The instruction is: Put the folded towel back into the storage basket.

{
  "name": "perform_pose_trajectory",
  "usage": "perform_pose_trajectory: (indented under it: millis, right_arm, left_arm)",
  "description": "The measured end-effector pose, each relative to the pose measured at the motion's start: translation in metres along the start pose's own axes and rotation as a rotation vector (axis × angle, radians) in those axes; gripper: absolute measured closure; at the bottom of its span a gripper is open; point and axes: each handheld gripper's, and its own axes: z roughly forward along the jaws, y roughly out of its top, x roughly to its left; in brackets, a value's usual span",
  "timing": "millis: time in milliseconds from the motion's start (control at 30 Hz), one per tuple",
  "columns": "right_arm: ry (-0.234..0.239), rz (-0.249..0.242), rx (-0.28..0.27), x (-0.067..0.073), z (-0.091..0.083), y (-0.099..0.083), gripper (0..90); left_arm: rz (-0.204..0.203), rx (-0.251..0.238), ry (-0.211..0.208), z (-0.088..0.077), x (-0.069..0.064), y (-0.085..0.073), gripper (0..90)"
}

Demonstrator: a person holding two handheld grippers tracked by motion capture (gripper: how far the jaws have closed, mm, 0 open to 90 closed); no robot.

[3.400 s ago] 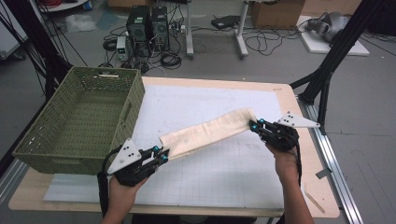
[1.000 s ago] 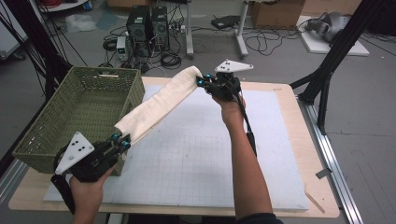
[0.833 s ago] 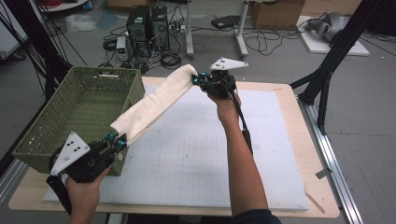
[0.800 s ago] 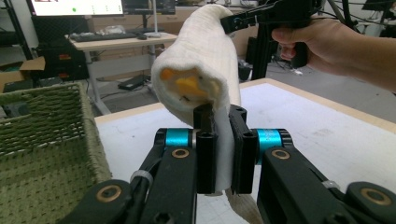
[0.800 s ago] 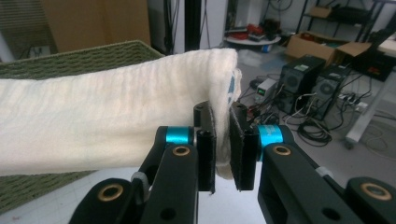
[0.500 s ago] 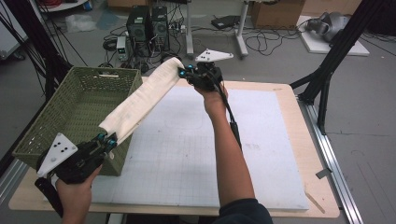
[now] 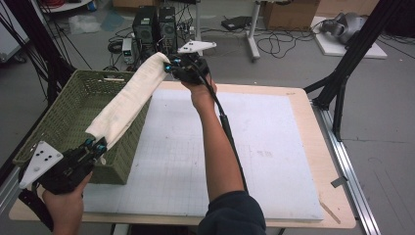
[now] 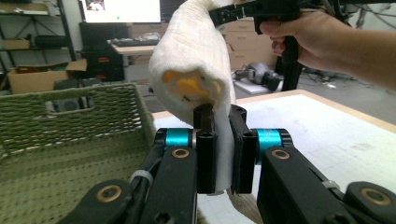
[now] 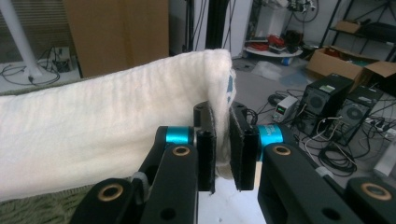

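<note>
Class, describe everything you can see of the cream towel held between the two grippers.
The cream towel looks like soft, ribbed cloth, folded into a long band. It hangs in the air, slanting over the green basket, with its far end higher. The left gripper pinches its near end, the right gripper its far end. A yellow patch shows at the near end.
</note>
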Motion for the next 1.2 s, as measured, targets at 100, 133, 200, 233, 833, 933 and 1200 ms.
perform_pose_trajectory:
  millis: [100,133,200,233,833,933,1200]
  right_arm:
    - [0.01,-0.011,0.007,0.005,0.015,0.01,82.5]
    - [0.013,-0.011,0.007,0.006,0.018,0.013,82.5]
    - [0.02,-0.015,0.013,0.01,0.028,0.018,82.5]
    - [0.024,-0.018,0.014,0.011,0.031,0.019,82.5]
    - [0.061,-0.035,0.051,0.038,0.105,0.033,82.4]
    - [0.066,-0.029,0.062,0.041,0.115,0.03,82.4]
    - [0.062,-0.024,0.083,0.05,0.137,0.026,82.4]
  left_arm:
    - [0.007,-0.001,0.026,-0.003,0.004,0.0,82.9]
    - [0.004,-0.005,0.032,-0.004,0.006,0.0,82.9]
    - [0.009,-0.002,0.049,-0.007,0.009,0.0,82.9]
    - [0.007,-0.004,0.055,-0.007,0.01,0.0,82.9]
    - [-0.04,0.013,0.155,-0.021,0.038,-0.01,82.8]
    - [-0.058,0.016,0.168,-0.023,0.044,-0.013,82.9]
    - [-0.083,0.034,0.21,-0.026,0.058,-0.015,82.8]
